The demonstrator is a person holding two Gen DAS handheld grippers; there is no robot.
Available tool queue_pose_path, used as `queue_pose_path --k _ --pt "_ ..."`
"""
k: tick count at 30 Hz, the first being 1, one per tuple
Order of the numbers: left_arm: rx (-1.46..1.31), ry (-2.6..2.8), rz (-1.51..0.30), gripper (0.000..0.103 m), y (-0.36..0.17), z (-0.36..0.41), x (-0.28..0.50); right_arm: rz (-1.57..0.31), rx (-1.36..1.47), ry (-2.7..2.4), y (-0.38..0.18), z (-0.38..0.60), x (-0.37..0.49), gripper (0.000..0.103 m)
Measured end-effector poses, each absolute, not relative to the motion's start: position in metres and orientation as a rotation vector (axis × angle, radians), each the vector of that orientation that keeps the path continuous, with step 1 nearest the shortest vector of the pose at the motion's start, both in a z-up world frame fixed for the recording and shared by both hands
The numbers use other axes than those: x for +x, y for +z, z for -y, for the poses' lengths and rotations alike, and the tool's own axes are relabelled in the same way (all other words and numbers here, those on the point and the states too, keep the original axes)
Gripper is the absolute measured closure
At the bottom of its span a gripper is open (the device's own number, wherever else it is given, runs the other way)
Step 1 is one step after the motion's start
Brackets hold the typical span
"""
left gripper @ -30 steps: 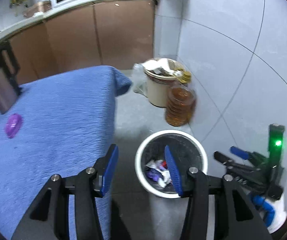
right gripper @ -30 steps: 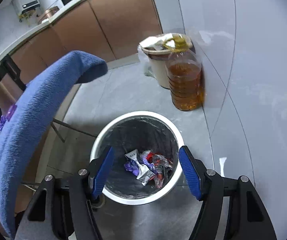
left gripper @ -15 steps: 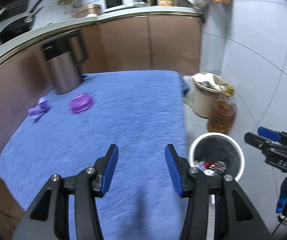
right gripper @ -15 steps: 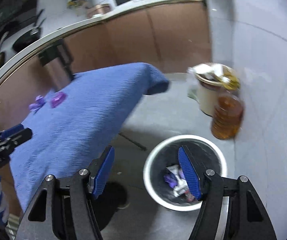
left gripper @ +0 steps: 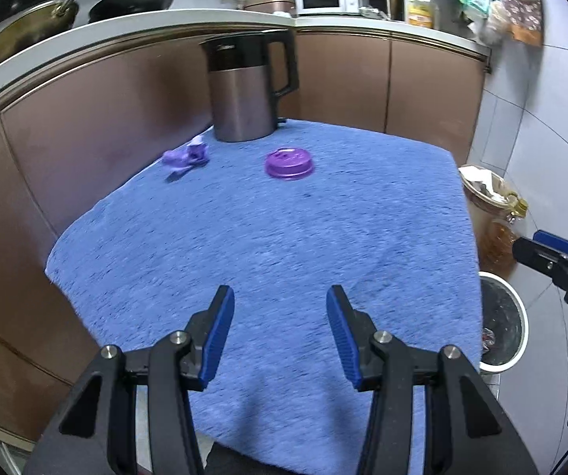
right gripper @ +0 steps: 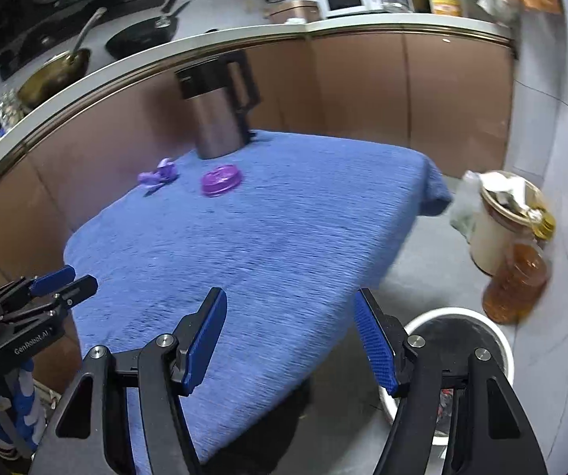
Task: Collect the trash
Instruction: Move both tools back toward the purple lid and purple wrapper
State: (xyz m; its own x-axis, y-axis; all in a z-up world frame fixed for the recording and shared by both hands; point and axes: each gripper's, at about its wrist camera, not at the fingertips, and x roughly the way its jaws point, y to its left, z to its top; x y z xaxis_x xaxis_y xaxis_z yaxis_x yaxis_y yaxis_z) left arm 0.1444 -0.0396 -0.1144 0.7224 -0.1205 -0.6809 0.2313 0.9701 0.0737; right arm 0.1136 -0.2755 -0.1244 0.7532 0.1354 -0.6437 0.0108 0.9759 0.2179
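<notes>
one kettle [left gripper: 244, 91], one purple lid [left gripper: 288, 163], one crumpled wrapper [left gripper: 187, 157], one bin [left gripper: 502, 324]

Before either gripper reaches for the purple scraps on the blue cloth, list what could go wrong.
1. The crumpled purple wrapper and purple lid lie close to the kettle; a wide reach could knock it.
2. The lid looks flat on the soft blue cloth, so the open left gripper might pinch cloth and drag it.
3. The white trash bin sits low beside the table edge, so a release from the open right gripper could miss.
</notes>
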Motion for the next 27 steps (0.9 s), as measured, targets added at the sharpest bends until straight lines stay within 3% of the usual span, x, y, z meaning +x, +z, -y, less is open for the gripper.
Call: queue_pose_path --k 27 --pt "0.072 -0.117 -0.765 0.056 -0.129 -0.011 0.156 -0.774 0.124 0.163 -0.139 0.217 0.147 0.037"
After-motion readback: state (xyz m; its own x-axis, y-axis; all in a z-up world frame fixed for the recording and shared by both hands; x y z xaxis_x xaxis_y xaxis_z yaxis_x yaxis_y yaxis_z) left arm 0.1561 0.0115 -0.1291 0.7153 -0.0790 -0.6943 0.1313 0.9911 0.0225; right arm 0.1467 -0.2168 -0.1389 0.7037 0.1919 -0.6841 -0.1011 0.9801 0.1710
